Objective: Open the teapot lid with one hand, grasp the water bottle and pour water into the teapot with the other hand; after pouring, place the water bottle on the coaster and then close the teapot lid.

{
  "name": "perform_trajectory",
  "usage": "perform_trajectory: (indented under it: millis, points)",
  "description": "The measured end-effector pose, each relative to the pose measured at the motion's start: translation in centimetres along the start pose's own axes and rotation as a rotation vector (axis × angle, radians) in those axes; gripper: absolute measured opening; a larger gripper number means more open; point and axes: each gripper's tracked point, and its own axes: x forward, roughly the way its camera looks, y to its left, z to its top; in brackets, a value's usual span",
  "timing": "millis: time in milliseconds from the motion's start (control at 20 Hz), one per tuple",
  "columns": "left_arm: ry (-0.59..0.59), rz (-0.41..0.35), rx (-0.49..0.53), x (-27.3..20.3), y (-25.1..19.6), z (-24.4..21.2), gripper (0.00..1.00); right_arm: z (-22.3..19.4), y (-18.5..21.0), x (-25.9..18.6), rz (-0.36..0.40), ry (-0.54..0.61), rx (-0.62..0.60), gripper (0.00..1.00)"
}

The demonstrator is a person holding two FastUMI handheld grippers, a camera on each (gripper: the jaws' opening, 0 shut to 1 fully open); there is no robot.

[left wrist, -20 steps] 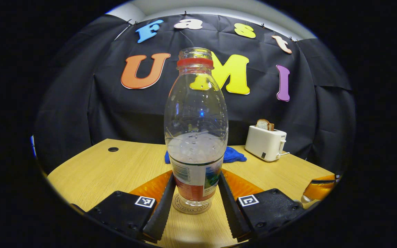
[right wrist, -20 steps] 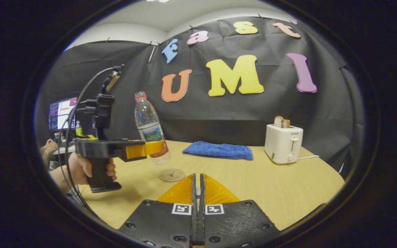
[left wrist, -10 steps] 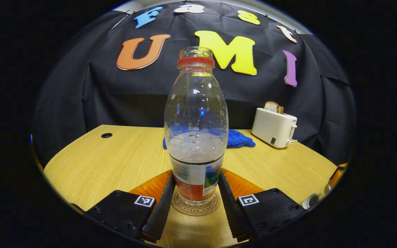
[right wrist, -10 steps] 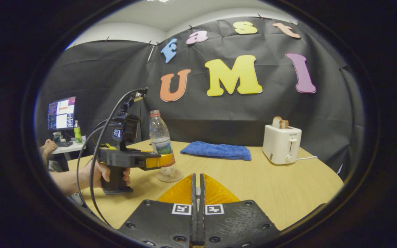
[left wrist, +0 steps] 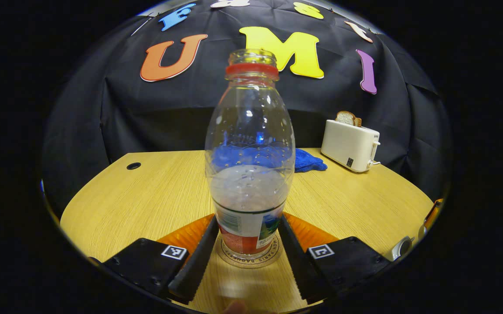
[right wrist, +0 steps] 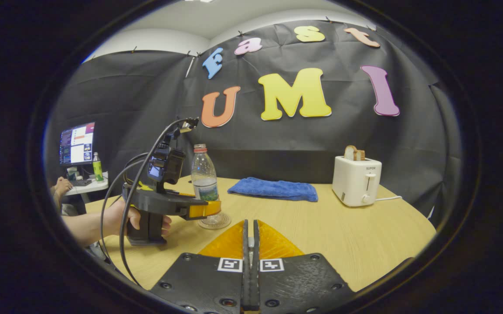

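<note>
Clear plastic water bottle (left wrist: 249, 152) with red neck ring, no cap, part-filled, stands upright on the round wooden coaster (left wrist: 249, 258) on the light wood table (left wrist: 147, 196). Left gripper (left wrist: 247, 257) straddles the bottle's base, its fingers (left wrist: 199, 261) spread a little off the label on both sides, so released, not squeezing. In the right gripper view the same bottle (right wrist: 203, 183) sits on the coaster (right wrist: 215, 222), with the left gripper (right wrist: 210, 209) held by a hand (right wrist: 123, 218) beside it. Right gripper (right wrist: 250, 244) low over the table, jaws clenched together, nothing between them. Blue folded cloth (right wrist: 273, 189) lies behind, white toaster (right wrist: 356, 181) with bread at far right.
</note>
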Motion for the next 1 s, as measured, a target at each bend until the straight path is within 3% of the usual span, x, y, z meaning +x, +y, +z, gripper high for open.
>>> perform_trajectory:
  millis: [50, 400, 750, 1000]
  points:
    - [-0.002, 0.002, -0.002, 0.0, 0.0, 0.0, 1.0, 0.0, 0.0, 0.0, 0.0, -0.001, -0.001, 0.0]
    - [0.025, 0.043, 0.014, -0.9, 1.1, -0.7, 0.99, -0.2, 0.3, 0.2, 0.006, 0.003, 0.009, 0.0]
    - [0.032, 0.021, -0.008, -1.5, 0.8, -1.1, 0.99, -0.1, 0.8, 0.2, 0.01, 0.0, 0.0, 0.0]
    - [0.101, 0.037, -0.066, -2.8, 1.4, -3.6, 0.99, -0.2, 0.6, 0.6, 0.006, 0.003, 0.006, 0.0]
